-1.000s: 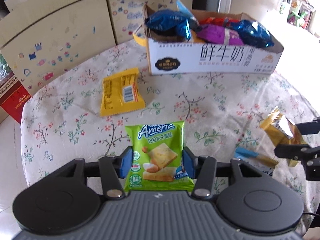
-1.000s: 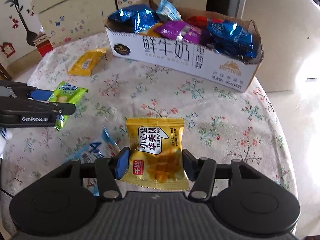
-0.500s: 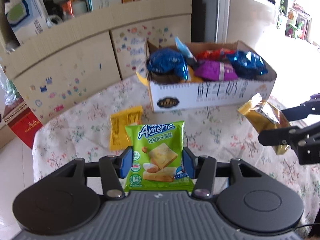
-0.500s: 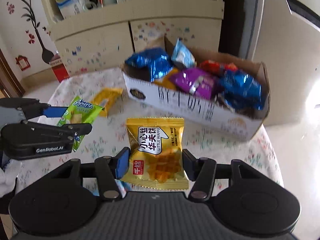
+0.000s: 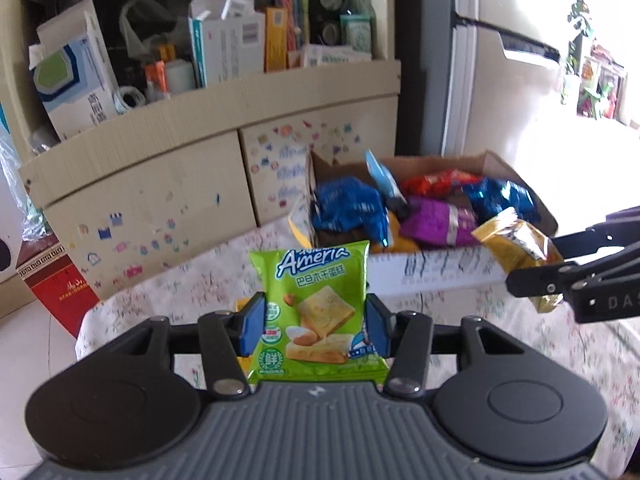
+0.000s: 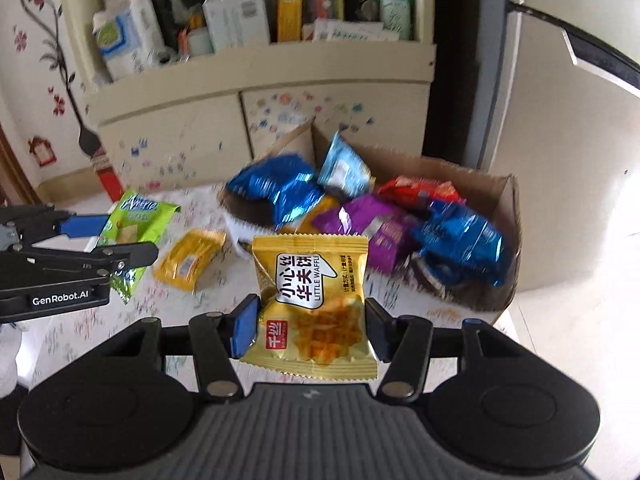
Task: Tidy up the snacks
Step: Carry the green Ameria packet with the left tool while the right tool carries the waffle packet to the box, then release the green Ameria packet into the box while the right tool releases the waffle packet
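Note:
My left gripper (image 5: 315, 326) is shut on a green Ameria snack packet (image 5: 316, 304), held upright above the table. My right gripper (image 6: 310, 326) is shut on a yellow Little Waffle packet (image 6: 314, 300), also in the air. Each gripper shows in the other's view: the right with its packet (image 5: 516, 246), the left with its packet (image 6: 134, 232). A cardboard box (image 6: 508, 216) full of blue, purple and red snack bags stands ahead of both; it also shows in the left wrist view (image 5: 432, 276). A yellow packet (image 6: 188, 258) lies on the table left of the box.
The round table has a floral cloth (image 5: 200, 284). Behind it stands a beige cabinet (image 5: 160, 168) with a cluttered shelf of boxes and bottles. A red box (image 5: 56, 288) sits on the floor at the left. A white fridge (image 6: 560, 120) stands to the right.
Both grippers have risen and tilted up with their packets still held, so the box looks nearer and the cabinet shelf has come into view.

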Available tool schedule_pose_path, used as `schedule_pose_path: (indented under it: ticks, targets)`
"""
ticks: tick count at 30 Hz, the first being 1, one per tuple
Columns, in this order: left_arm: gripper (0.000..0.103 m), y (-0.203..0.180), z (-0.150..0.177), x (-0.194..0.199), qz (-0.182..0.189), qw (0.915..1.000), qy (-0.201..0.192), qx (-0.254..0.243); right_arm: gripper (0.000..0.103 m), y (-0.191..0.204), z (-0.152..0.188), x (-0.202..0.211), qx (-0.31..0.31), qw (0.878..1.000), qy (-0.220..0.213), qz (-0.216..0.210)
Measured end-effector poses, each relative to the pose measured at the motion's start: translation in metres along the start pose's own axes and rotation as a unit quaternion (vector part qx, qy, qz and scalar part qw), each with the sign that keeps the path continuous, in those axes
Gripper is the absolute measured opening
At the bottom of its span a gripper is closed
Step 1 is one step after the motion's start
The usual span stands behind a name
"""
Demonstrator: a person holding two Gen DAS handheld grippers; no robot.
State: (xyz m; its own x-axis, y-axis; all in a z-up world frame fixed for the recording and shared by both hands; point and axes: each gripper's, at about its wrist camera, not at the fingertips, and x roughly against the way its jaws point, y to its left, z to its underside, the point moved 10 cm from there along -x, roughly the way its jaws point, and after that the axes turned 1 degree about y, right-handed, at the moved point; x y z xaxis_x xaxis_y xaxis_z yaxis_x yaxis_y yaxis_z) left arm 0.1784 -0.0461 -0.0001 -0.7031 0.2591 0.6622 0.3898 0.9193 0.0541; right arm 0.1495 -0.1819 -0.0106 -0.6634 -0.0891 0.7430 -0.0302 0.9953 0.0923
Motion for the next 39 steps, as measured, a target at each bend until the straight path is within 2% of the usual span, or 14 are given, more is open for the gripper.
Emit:
schedule_pose_path:
  ticks: [5,12,19,34,35,37,38,39]
  targets:
    - [0.051,0.000,-0.016,-0.010,0.002,0.9999,-0.005,0.013,0.062,-0.017,-0.020,0.003,-0.019,0.999,-0.029,0.005]
    - [0.051,-0.018,-0.045,-0.031,0.019,0.9996,-0.019,0.002,0.062,-0.043,-0.046,0.005,-0.048,0.997,-0.058,0.016]
    - [0.051,-0.040,-0.067,-0.053,0.051,0.9984,-0.019,0.015,0.062,-0.064,-0.067,-0.001,-0.068,0.995,-0.074,0.029]
    - [0.052,-0.076,-0.098,-0.103,0.072,0.9973,-0.014,-0.007,0.063,-0.101,-0.087,-0.020,-0.129,0.987,-0.084,0.051]
    - [0.053,-0.076,-0.099,-0.108,0.068,0.9976,-0.012,-0.008,0.063,-0.104,-0.088,-0.021,-0.136,0.985,-0.086,0.054]
    - [0.063,-0.074,-0.098,-0.115,0.054,0.9985,-0.007,-0.004,0.066,-0.109,-0.087,-0.025,-0.149,0.983,-0.086,0.058]
    - [0.076,-0.072,-0.096,-0.116,0.047,0.9989,-0.003,0.001,0.073,-0.111,-0.087,-0.026,-0.154,0.983,-0.082,0.061]
    - [0.083,-0.070,-0.095,-0.117,0.043,0.9990,0.000,0.008,0.081,-0.112,-0.085,-0.027,-0.159,0.982,-0.079,0.062]
